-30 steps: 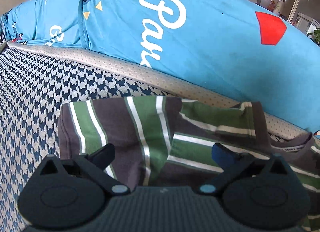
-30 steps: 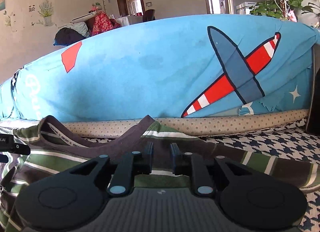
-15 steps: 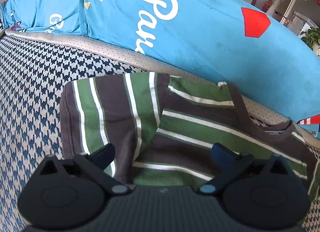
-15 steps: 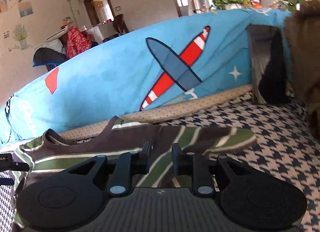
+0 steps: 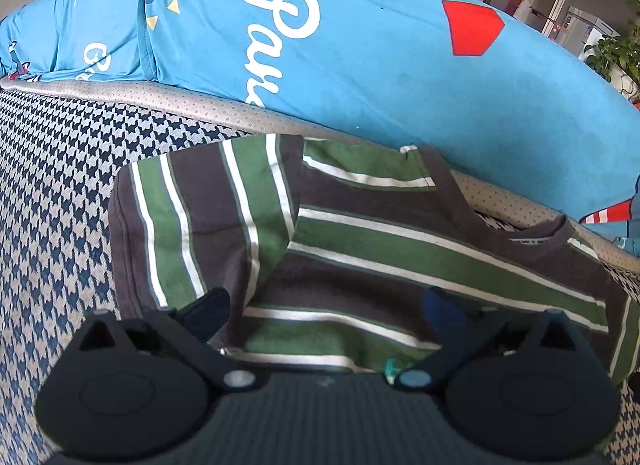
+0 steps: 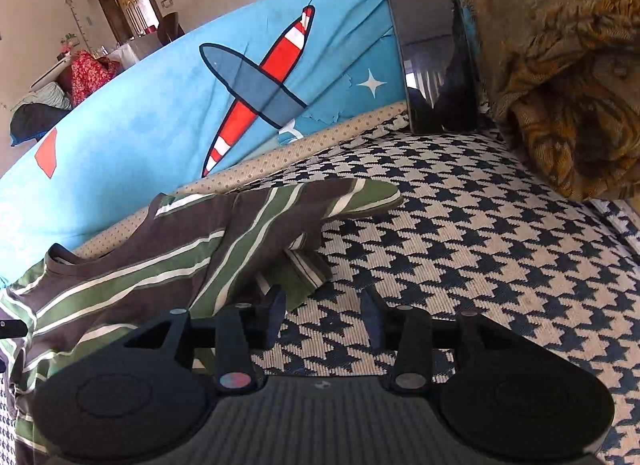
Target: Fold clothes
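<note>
A T-shirt (image 5: 380, 233) striped green, brown and white lies flat on the houndstooth seat cover (image 5: 60, 193), its collar toward the blue cushion. One sleeve is folded in over the body in the left wrist view. My left gripper (image 5: 326, 305) hovers open over the shirt's lower part, nothing pinched. In the right wrist view the shirt (image 6: 140, 273) lies left of centre, its other sleeve (image 6: 288, 217) laid loosely over it. My right gripper (image 6: 323, 305) sits just right of the shirt's edge over bare cover; its jaws are opening with nothing between them.
A long blue printed cushion (image 5: 360, 65) runs along the back of the seat. A dark phone (image 6: 436, 61) leans against it at the right. Beside the phone lies a brown patterned cloth bundle (image 6: 560, 65). Houndstooth cover (image 6: 480, 265) stretches right of the shirt.
My right gripper has swung right and rolled, off the shirt onto bare cover, and its jaws have parted. The left view has drawn back a little, showing more of the shirt.
</note>
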